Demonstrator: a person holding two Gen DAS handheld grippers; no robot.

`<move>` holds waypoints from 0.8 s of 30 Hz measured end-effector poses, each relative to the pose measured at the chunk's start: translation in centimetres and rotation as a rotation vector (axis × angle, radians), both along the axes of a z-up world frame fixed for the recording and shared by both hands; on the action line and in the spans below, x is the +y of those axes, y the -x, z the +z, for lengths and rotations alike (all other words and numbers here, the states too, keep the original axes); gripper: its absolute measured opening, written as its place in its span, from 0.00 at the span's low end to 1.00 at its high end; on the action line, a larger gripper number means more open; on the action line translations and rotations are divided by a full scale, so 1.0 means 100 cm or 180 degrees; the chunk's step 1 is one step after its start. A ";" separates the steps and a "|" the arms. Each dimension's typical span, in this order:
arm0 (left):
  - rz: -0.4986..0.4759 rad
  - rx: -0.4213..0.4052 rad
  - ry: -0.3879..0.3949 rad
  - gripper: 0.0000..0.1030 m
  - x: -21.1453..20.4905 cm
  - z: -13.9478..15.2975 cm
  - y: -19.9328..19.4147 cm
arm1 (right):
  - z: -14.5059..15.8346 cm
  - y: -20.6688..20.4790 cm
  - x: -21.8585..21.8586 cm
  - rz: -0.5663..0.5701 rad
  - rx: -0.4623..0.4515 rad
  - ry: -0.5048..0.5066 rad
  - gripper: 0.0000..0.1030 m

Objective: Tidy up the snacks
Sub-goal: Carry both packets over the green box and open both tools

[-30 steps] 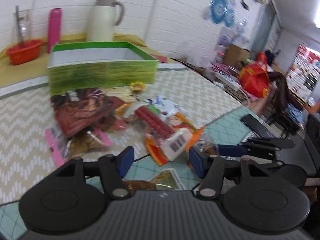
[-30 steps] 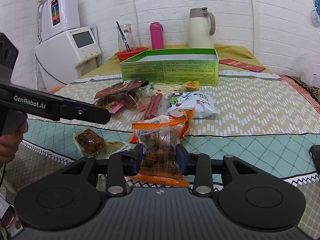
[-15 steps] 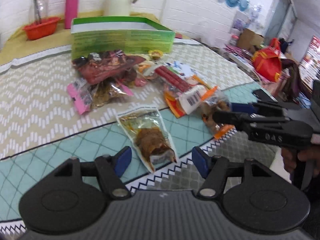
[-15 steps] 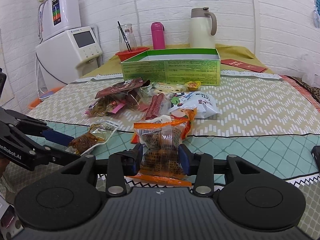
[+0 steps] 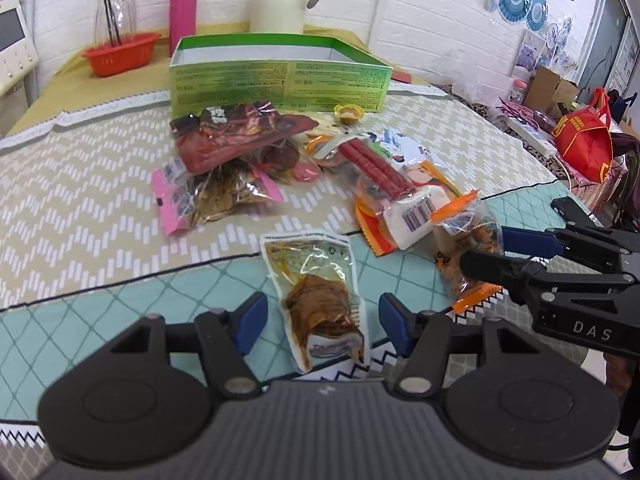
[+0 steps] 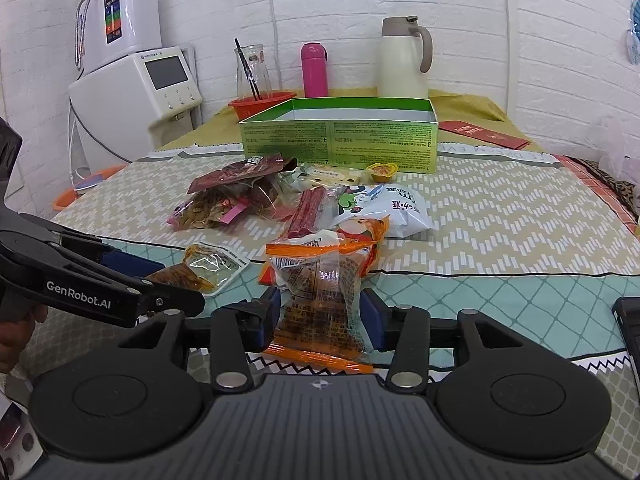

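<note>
A heap of snack packets (image 5: 256, 160) lies in front of an open green box (image 5: 280, 76) on the table. My left gripper (image 5: 322, 322) is open, its fingers on either side of a clear pouch of brown meat (image 5: 320, 296) lying near the table's front edge. My right gripper (image 6: 318, 318) stands with its pads at both sides of an orange-trimmed clear snack bag (image 6: 324, 296); I cannot tell if the pads press it. The bag (image 5: 468, 252) and right gripper (image 5: 516, 252) also show in the left wrist view. The pouch (image 6: 200, 268) shows in the right wrist view.
Behind the box stand a cream thermos jug (image 6: 404, 60), a pink bottle (image 6: 314, 70), and a red basket with a glass carafe (image 6: 256, 100). A white appliance (image 6: 140, 96) is at the left. A black phone (image 6: 630, 328) lies at the right table edge.
My left gripper has swung back and lined up over the meat pouch, which now lies between its open fingers. The right gripper's jaws have spread slightly around the orange-trimmed bag.
</note>
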State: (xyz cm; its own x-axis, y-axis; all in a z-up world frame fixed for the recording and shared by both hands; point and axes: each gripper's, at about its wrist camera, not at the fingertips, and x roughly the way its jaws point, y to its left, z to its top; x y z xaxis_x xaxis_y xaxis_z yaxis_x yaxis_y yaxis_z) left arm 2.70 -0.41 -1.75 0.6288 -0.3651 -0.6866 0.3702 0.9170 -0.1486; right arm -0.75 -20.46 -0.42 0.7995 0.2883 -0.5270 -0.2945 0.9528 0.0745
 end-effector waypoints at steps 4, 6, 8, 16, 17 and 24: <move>0.0012 -0.0084 -0.0075 0.41 -0.004 0.000 0.002 | -0.001 -0.001 -0.001 0.0036 0.0019 -0.0016 0.55; -0.0011 -0.0031 0.0052 0.40 -0.002 0.002 0.002 | 0.004 0.002 0.001 0.0064 -0.0055 0.0048 0.54; 0.0013 -0.0092 0.0101 0.40 0.000 0.009 0.005 | 0.011 0.003 0.001 0.0106 -0.0115 0.0010 0.54; 0.0118 -0.0660 0.0338 0.40 0.008 0.069 -0.007 | 0.059 -0.021 -0.007 0.0240 -0.0516 -0.0222 0.54; 0.0144 -0.0741 0.0352 0.40 0.008 0.077 -0.012 | 0.064 -0.028 -0.008 0.0249 -0.0563 -0.0223 0.54; 0.0305 -0.0993 0.0473 0.40 0.006 0.110 -0.067 | 0.088 -0.097 -0.011 0.0178 -0.0673 -0.0213 0.54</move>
State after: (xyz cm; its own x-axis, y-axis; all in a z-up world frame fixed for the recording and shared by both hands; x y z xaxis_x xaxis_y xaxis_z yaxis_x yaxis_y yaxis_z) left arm 9.38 0.15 9.28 0.8359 -0.3758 -0.4000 0.3322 0.9266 -0.1763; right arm 8.99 -21.60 8.36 0.8718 0.3640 -0.3277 -0.3625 0.9295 0.0680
